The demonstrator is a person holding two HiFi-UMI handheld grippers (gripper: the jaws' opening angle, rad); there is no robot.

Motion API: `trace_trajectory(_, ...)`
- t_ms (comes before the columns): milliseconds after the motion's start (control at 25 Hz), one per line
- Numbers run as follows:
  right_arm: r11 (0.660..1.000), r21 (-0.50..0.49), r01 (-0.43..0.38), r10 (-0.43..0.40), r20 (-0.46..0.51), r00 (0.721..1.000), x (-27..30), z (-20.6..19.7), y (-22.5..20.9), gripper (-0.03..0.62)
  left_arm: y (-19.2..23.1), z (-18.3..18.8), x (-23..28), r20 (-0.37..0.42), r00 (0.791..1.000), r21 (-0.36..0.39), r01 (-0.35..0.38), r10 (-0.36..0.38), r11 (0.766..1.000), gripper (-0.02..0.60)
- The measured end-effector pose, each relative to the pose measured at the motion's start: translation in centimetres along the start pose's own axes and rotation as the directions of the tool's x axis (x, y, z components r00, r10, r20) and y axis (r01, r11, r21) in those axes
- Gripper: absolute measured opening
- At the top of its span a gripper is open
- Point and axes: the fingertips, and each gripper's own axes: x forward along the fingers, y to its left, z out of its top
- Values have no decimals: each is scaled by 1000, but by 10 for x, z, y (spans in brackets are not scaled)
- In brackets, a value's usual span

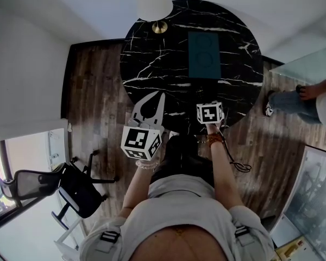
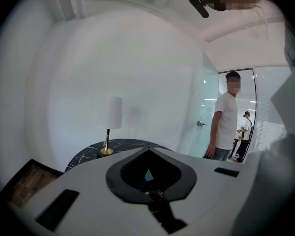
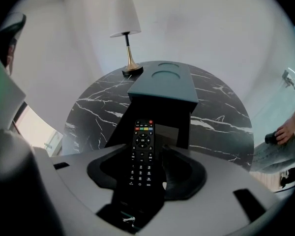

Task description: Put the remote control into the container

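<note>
- The right gripper (image 3: pixel 143 165) pinches the black remote control (image 3: pixel 142 144) between its jaws. The buttons face up.
- The remote control is held at the 6 o'clock edge of the round black marble surface (image 1: pixel 152 64). It is not in the container.
- The teal container (image 1: pixel 204 53) stands near the middle of the surface, a bit toward 1 o'clock.
- The left gripper (image 2: pixel 148 150) has its jaws pressed together, with nothing in them. It is at the 7 o'clock edge.
- A white lamp (image 1: pixel 152 1) stands at the 11 o'clock edge.
- A person in jeans (image 1: pixel 296 99) stands on the wooden floor at 3 o'clock.
</note>
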Motion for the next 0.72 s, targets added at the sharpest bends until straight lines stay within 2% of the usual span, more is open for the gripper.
trace_trajectory(80, 1000, 8, -9, 8, 23, 1000, -8, 4, -2, 204, -2, 0, 1, -1, 1000, 2, 3, -3, 1000, 6)
trace_trajectory(200, 997, 25, -70, 68, 85, 994, -27, 16, 4, 202, -8, -1, 4, -2, 1000, 7, 9, -9, 1000, 6)
trace_trajectory(360, 992, 21, -121, 115, 201, 973, -67, 41, 9, 202, -16, 0, 8, -1, 1000, 21, 15, -15, 1000, 6)
trace_trajectory(440, 992, 10, -123, 116, 267, 957, -90, 53, 7, 184, -22, 2, 9, 3, 1000, 29, 18, -18, 999, 6)
trace_trajectory(560, 995, 2, -96, 88, 378, 921, -128, 72, 0, 72, -31, 8, 14, 13, 1000, 43, 27, -28, 999, 6)
trace_trajectory(720, 996, -7, -93, 85, 483, 871, -171, 90, -2, 43, -43, 18, 17, 34, 998, 56, 44, -46, 997, 6)
